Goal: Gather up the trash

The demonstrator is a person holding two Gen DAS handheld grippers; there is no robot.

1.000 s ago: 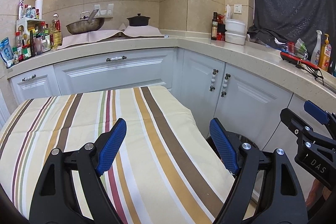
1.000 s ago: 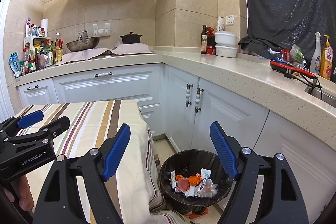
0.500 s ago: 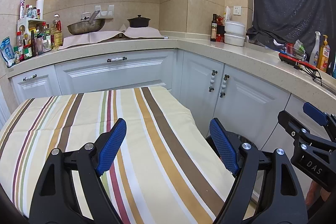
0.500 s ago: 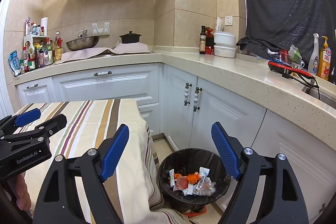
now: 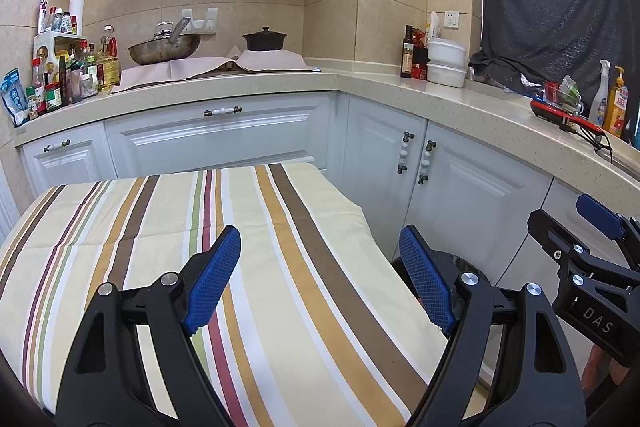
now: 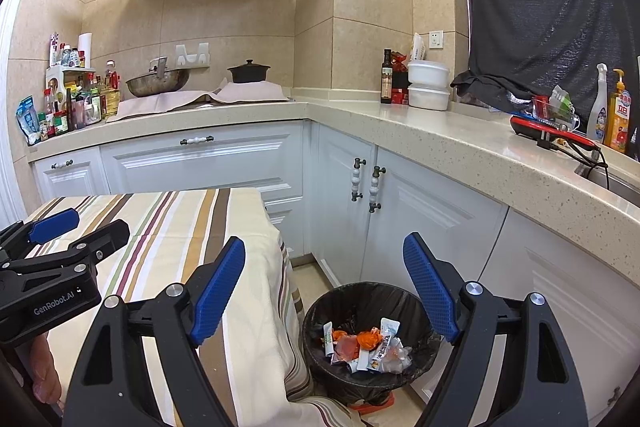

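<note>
Left gripper body, seen from the right wrist view: "GenRobot.AI" in white. Right gripper body, seen from the left wrist view: "DAS" in white. Bottle and wrapper labels: too small to read.

my hand-held gripper: matt black plastic, textured blue pads; tablecloth: striped woven cloth; bin liner: glossy black plastic; worktop: polished speckled stone
</note>
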